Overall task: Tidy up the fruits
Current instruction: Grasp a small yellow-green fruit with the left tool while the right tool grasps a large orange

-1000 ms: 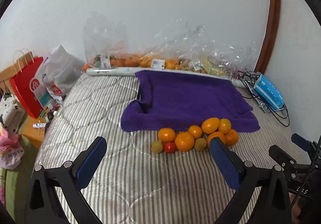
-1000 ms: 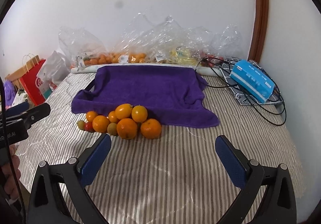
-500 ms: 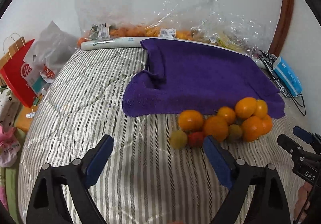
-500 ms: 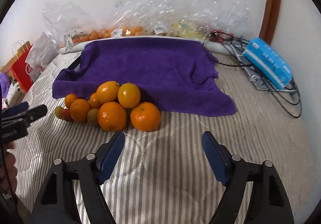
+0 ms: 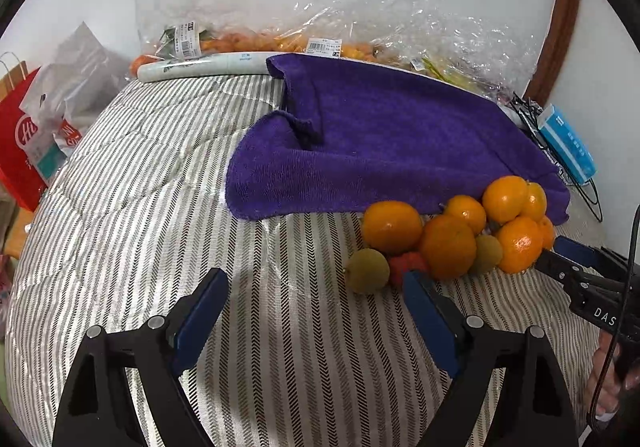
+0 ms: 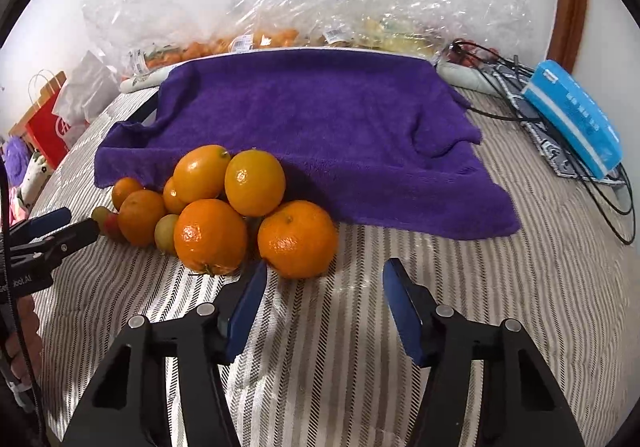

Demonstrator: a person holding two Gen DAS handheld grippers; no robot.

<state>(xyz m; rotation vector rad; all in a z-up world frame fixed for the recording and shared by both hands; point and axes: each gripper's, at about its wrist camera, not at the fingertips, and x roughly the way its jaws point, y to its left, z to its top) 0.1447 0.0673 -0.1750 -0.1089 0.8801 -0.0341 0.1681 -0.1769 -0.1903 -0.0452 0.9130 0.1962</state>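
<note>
A pile of oranges (image 5: 448, 243) lies on the striped bed cover at the front edge of a purple towel (image 5: 380, 135). A small green fruit (image 5: 367, 271) and a red one (image 5: 406, 265) lie at the pile's left end. My left gripper (image 5: 314, 301) is open, low over the cover, just left of the green fruit. In the right wrist view my right gripper (image 6: 322, 297) is open right in front of the nearest orange (image 6: 297, 239), with the pile (image 6: 208, 203) to its left and the towel (image 6: 320, 127) behind.
Clear plastic bags of fruit (image 5: 280, 35) line the wall behind the towel. A red paper bag (image 5: 16, 143) stands off the bed's left side. A blue box (image 6: 572, 119) and black cables (image 6: 608, 191) lie at the right edge.
Both grippers have moved forward and lower toward the fruit pile, which now looks much larger. Both stay open.
</note>
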